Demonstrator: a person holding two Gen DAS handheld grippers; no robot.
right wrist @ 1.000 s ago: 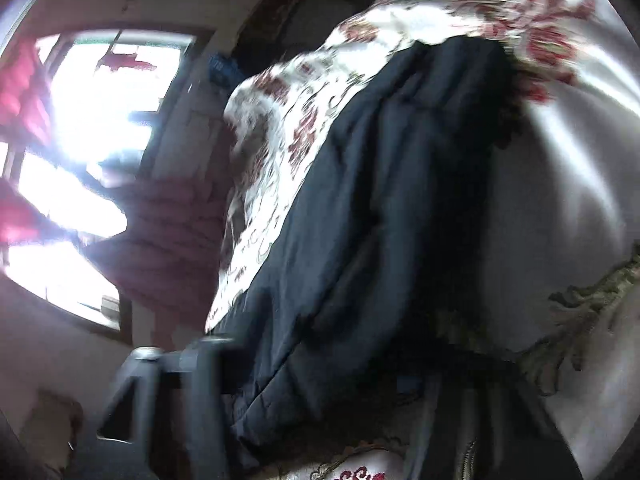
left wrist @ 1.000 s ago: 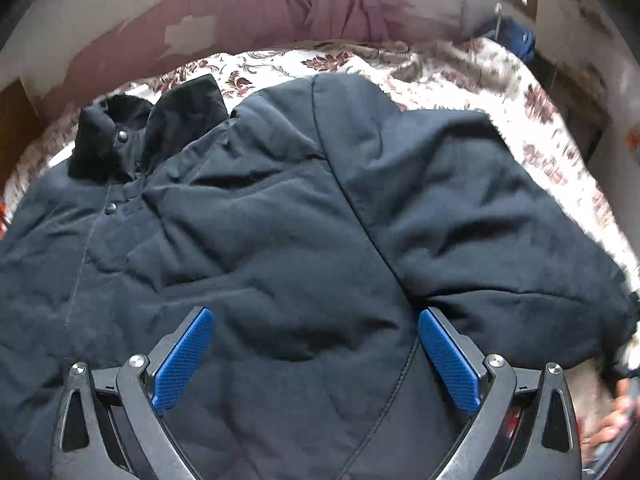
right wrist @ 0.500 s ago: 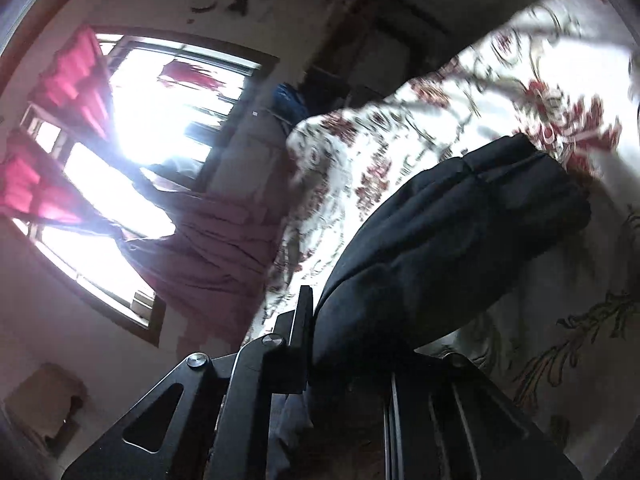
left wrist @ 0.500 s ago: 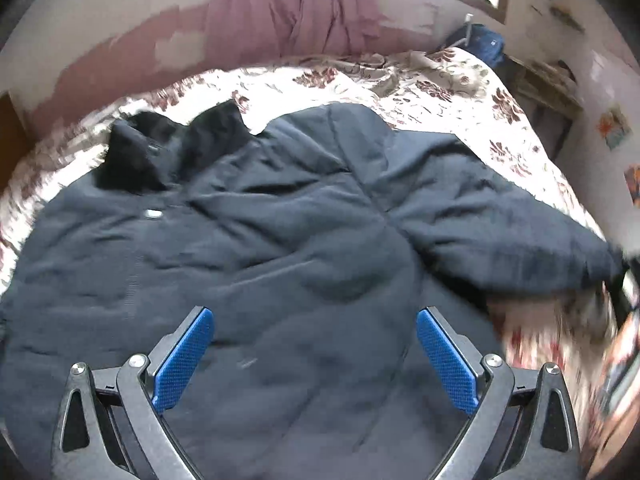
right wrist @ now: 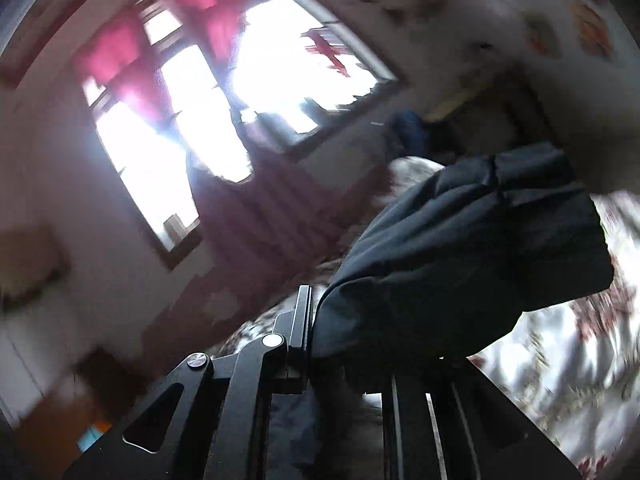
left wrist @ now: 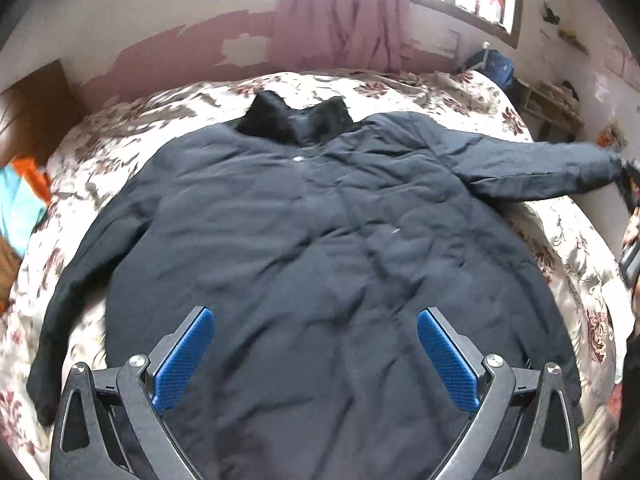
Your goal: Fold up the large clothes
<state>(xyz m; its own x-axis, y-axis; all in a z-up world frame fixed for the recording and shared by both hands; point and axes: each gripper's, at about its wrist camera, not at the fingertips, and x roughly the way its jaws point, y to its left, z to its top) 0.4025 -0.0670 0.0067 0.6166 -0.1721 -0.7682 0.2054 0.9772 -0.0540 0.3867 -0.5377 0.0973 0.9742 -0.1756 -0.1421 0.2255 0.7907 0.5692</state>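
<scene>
A large dark navy padded jacket (left wrist: pixel 304 248) lies spread front-up on the floral bedspread (left wrist: pixel 160 104), collar toward the far wall. My left gripper (left wrist: pixel 316 344) is open and empty above the jacket's lower hem. The jacket's right sleeve (left wrist: pixel 536 172) is stretched out to the right. My right gripper (right wrist: pixel 348 344) is shut on that sleeve's cuff end (right wrist: pixel 460 256) and holds it raised off the bed. The left sleeve (left wrist: pixel 68 304) lies along the jacket's left side.
Pink curtains (left wrist: pixel 344 20) hang under windows on the far wall. A blue bag (left wrist: pixel 494 68) and a wooden shelf (left wrist: pixel 552 104) stand at the bed's far right. Orange and turquoise cloth (left wrist: pixel 20 200) lies at the left bed edge.
The left gripper has pulled back and up, so the whole jacket shows. The right gripper has drawn the right sleeve outward to the right and lifted it.
</scene>
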